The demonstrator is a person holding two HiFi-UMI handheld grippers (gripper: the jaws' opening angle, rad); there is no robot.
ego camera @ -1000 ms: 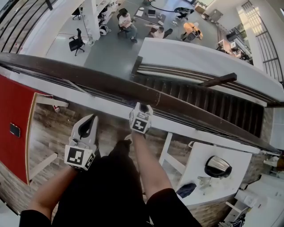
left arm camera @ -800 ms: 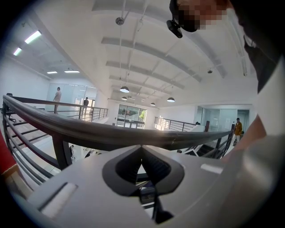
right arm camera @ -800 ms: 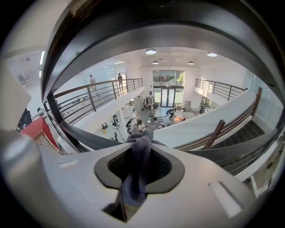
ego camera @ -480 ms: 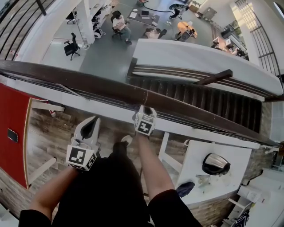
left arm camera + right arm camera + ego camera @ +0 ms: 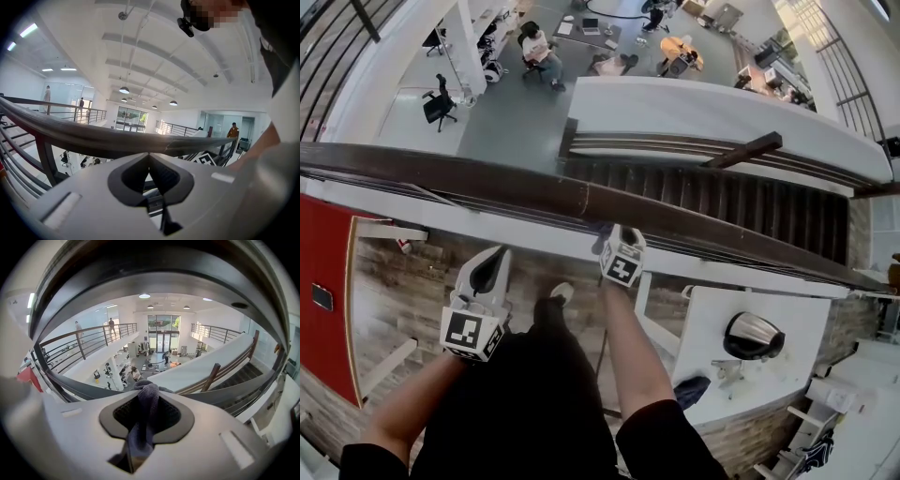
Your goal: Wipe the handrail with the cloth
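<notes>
a long dark brown handrail (image 5: pixel 487 183) is seen from above, running across the head view from the left edge down to the right. far below it an open floor is seen, with people sitting at desks (image 5: pixel 534 42) and a black chair (image 5: pixel 436 103). stairs (image 5: pixel 722 202) are seen just past the rail on the right. a red wall (image 5: pixel 328 253) is seen at the left, and a white table (image 5: pixel 787 370) with a shiny round thing (image 5: pixel 755 335) on it at the lower right.

the right gripper (image 5: pixel 611 234) is held out on a bare arm (image 5: pixel 628 347), and its tip is right at the near edge of the handrail, close to the middle of the rail. in the right gripper view its jaws are seen shut tight on a grey-blue cloth (image 5: pixel 143 427). the cloth is pinched between them in a bunched strip, and a rolled lump of it sticks out past the tips, toward the rail. how hard the cloth is pressed on the rail cannot be told.

the left gripper (image 5: pixel 492 261) is held lower and to the left, on the near side of the rail and apart from it. in the left gripper view its jaws are seen closed, tips together, with nothing held between them. the handrail (image 5: pixel 93 138) is seen there as a dark bar across the picture, beyond the tips. the right gripper's marker cube (image 5: pixel 206 159) peeks out past it on the right.
</notes>
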